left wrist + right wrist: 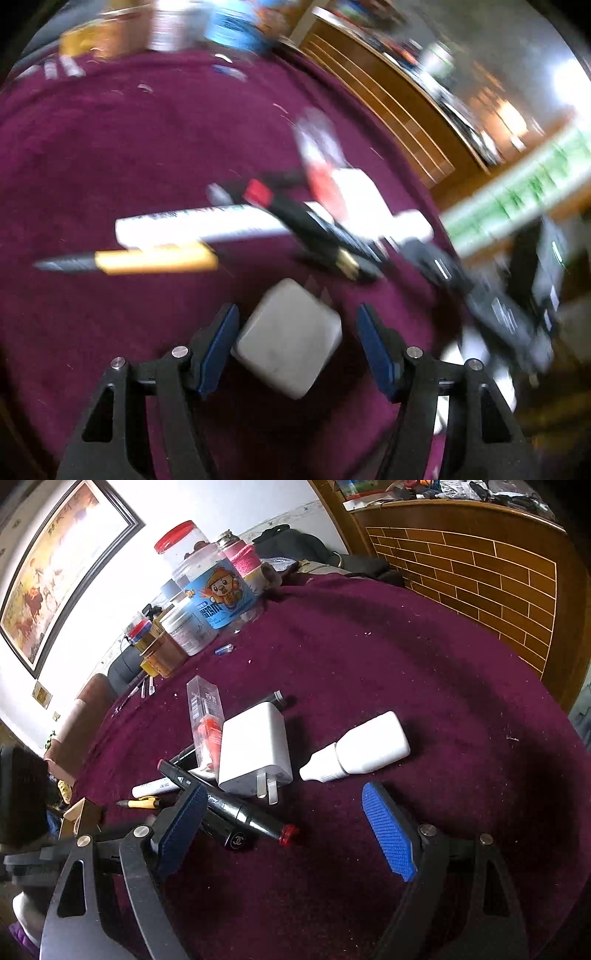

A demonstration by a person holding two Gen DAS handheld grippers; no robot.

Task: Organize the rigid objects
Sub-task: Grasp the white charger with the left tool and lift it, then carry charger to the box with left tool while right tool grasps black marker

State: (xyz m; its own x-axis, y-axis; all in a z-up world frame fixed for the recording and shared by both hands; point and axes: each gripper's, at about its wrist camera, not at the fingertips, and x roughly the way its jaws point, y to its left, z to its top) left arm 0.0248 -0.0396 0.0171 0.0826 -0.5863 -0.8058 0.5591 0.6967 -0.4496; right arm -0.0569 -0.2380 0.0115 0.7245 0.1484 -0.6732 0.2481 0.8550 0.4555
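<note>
- Two grippers: left gripper point(297, 345) spread around a grey-white cube charger point(290, 338); right gripper point(291, 830) spread, holding nothing.
- One white dropper bottle point(364, 751) at its 12 o'clock, lying flat.
- One white plug adapter point(255, 751), prongs toward the camera.

White rectangular plastic plug charger point(255, 751) flat, prongs toward camera; white plastic squeeze bottle point(360, 751) on its side beside it; black red-capped marker point(229, 805) (diagonal); clear plastic box, red contents point(205, 716).

Maroon tablecloth point(406, 657) bears charger point(255, 749), bottle point(365, 749), markers point(236, 812).
</note>
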